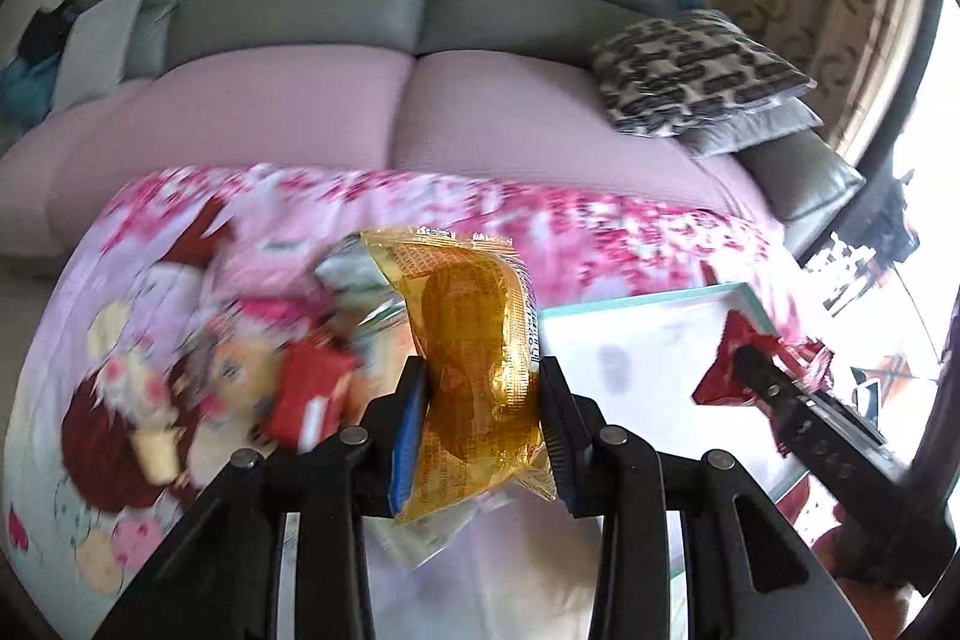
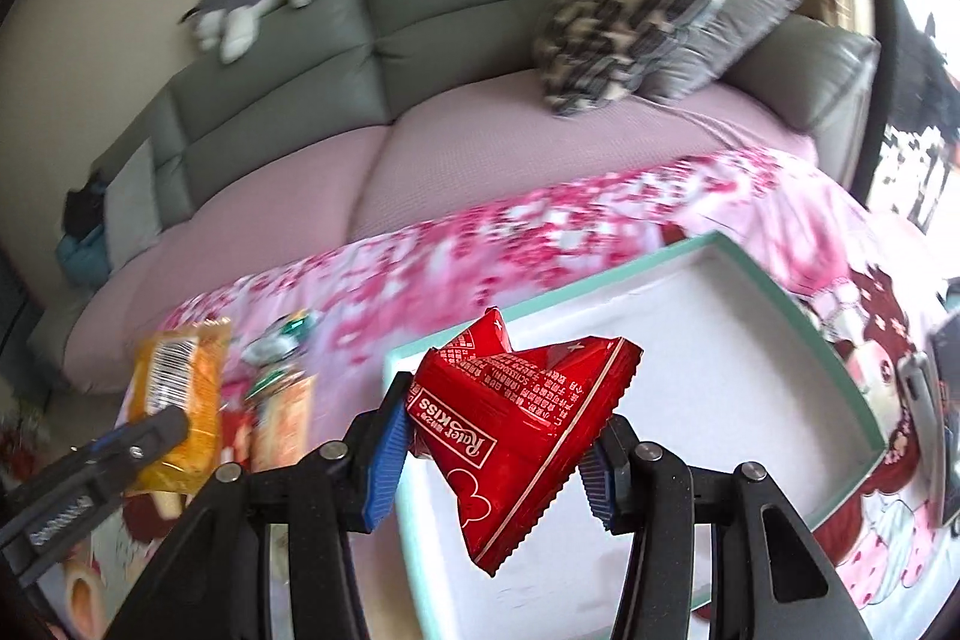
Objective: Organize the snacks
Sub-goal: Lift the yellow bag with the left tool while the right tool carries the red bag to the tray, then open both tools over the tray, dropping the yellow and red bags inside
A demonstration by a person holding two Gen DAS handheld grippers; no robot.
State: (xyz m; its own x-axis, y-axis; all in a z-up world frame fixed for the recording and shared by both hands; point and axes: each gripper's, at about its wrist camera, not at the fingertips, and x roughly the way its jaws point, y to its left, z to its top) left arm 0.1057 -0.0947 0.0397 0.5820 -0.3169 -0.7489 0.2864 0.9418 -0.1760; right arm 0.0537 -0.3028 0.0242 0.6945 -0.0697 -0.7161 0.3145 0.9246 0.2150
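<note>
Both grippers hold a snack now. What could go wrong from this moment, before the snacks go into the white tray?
1. The right gripper pinches the red packet near one end, and most of it hangs free past the fingers, so it may twist or slip out.
2. The left gripper squeezes the yellow packet across its middle; the snack inside may get crushed.
3. Both grippers are close beside the tray, so they could bump each other when they go in.
</note>
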